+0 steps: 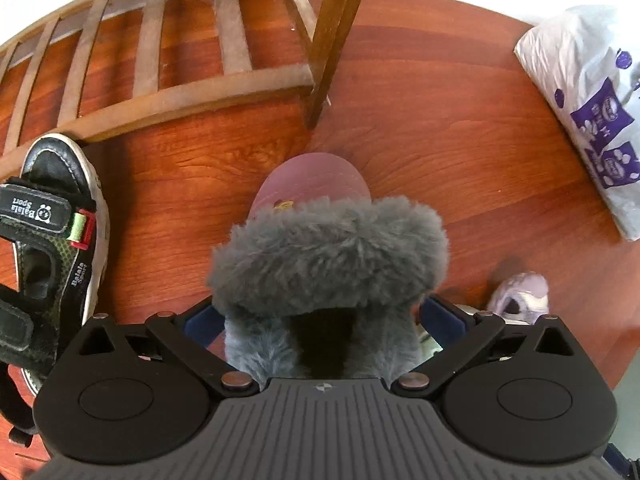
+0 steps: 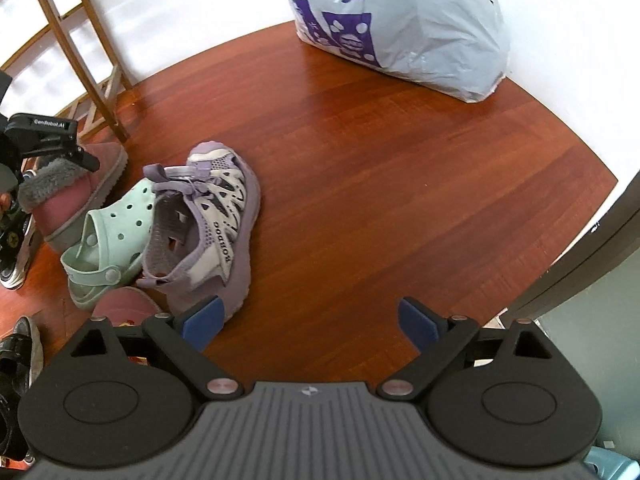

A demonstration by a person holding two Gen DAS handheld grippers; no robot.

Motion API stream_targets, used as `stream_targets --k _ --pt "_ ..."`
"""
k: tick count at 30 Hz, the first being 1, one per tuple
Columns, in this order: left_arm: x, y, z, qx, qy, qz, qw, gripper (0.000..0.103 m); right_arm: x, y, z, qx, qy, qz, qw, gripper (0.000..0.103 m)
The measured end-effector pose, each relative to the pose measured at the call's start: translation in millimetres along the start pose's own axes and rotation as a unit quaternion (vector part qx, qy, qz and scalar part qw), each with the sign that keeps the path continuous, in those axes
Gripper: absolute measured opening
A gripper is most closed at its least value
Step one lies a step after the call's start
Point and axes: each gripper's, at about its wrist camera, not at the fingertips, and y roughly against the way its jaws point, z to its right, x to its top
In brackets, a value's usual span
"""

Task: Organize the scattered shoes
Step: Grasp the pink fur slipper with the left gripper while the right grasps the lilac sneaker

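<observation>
A pink boot with a grey fur collar sits between the blue pads of my left gripper, which is shut on the collar, toe pointing away over the wooden floor. In the right wrist view the same boot shows at the left edge with a black finger on its fur. My right gripper stands open over bare floor, nothing between its pads. Just left of it lie a purple-and-white sandal, a mint clog and the toe of a second pink boot.
A black sport sandal lies left of the held boot, beside a low wooden slatted rack and its upright leg. A white-and-purple plastic bag sits by the wall. Another black shoe is at the lower left.
</observation>
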Motion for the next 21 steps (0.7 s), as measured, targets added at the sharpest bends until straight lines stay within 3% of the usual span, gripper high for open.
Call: stream_targets --k 9,16,21 --pt "0 -14 2 0.027 -0.002 -0.004 0.9996 0.077 -2 -3 8 -0.005 -0.011 -0.005 1.0 0.097" --pt "-7 -7 3 0.035 -0.008 0.016 0.9992 0.073 3 -7 6 0.004 -0.007 -0.004 1.0 0.097" --pt "-12 12 5 0.048 -0.03 0.056 0.9968 0.073 13 -10 -5 0.026 0.002 0.002 1.0 0.097"
